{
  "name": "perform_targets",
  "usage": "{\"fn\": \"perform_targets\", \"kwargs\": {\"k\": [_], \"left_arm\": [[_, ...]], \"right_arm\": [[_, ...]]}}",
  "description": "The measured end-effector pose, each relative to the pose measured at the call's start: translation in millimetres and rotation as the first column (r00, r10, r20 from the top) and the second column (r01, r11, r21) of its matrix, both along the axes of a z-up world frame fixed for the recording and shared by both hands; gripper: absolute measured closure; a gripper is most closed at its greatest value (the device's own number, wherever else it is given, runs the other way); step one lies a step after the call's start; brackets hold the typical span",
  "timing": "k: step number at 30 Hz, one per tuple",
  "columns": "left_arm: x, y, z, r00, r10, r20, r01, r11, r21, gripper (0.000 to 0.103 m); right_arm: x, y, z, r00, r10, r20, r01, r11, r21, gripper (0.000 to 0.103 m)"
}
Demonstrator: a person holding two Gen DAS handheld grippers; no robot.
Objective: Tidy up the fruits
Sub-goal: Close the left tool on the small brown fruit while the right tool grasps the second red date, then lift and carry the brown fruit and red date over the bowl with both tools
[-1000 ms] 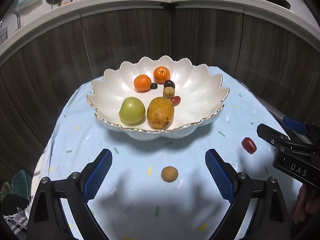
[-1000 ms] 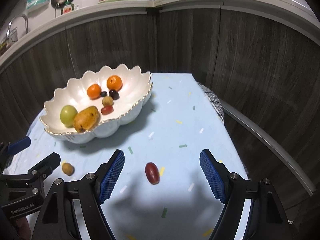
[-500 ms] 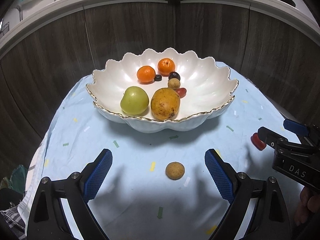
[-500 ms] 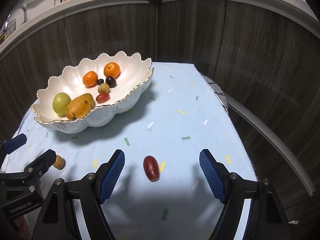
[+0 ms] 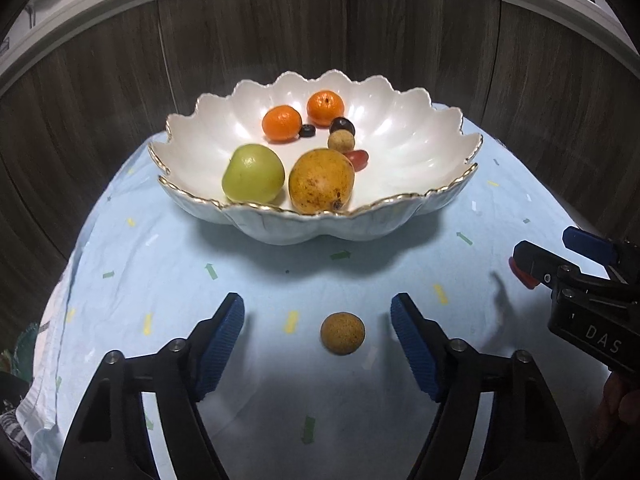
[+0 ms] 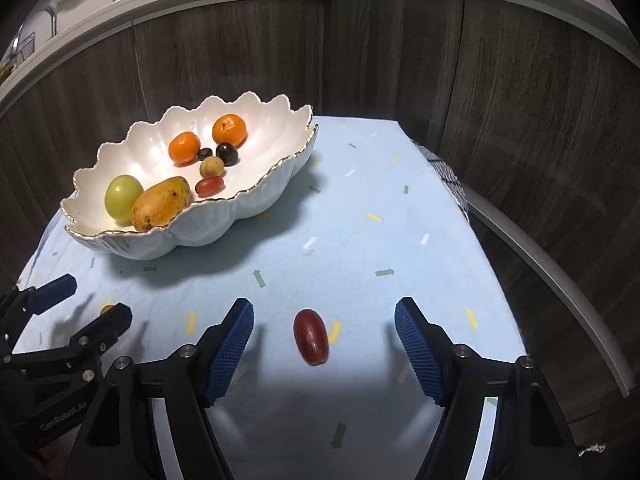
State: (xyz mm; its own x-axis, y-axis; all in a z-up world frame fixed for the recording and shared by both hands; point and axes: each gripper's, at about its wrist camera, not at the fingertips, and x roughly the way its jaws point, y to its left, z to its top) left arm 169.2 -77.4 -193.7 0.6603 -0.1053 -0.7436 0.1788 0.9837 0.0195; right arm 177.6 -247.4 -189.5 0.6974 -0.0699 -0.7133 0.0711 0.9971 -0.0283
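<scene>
A small round brown fruit [image 5: 342, 333] lies on the light blue cloth between the blue pads of my left gripper [image 5: 318, 330]; the jaws are closing, with gaps on both sides. A dark red oval fruit [image 6: 311, 336] lies between the pads of my right gripper [image 6: 324, 334], whose jaws are also closing without touching it. Behind stands a white scalloped bowl [image 5: 404, 148] [image 6: 260, 196] holding two oranges, a green apple [image 5: 253, 173], a yellow mango [image 5: 321, 181] and several small fruits. Each gripper shows at the edge of the other's view.
The cloth-covered table [image 6: 380, 240] ends close to a dark wood-panelled counter wall [image 5: 420, 52] behind and to the right. A hand [image 5: 616, 396] holds the right gripper at the left wrist view's right edge.
Both grippers have sunk toward the table, so the fruits appear nearer. The pads of both have moved inward, the left ones more.
</scene>
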Motion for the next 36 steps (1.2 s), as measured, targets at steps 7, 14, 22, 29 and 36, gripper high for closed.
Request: {"fn": "perform_targets", "kwargs": {"k": [7,14,22,29,36], "left_arm": [[4,0,-7,0.999,-0.009,-0.048,0.009,1.000,-0.007,0.047],[3,-3,-9,0.998,-0.025,-0.057,0.025,1.000,0.000,0.059],[-5,-9,-12,0.998,-0.051,-0.044,0.052,0.999,0.011,0.067],[-8,-12,-11,0.997,-0.065,-0.035,0.065,0.998,0.004,0.074],[-8,-12,-9,0.996,-0.076,-0.038,0.076,0.997,-0.012,0.079]], "right_arm": [[6,-1,-9,0.999,-0.004,-0.038,0.004,1.000,0.020,0.045],[7,-1,-16,0.998,-0.002,-0.058,0.003,1.000,0.018,0.046],[7,-3,-19,0.997,-0.006,-0.071,0.007,1.000,0.023,0.061],[5,1,-19,0.998,0.014,-0.066,-0.013,1.000,0.009,0.079],[4,4,-19,0.998,0.025,-0.066,-0.024,1.000,0.008,0.083]]}}
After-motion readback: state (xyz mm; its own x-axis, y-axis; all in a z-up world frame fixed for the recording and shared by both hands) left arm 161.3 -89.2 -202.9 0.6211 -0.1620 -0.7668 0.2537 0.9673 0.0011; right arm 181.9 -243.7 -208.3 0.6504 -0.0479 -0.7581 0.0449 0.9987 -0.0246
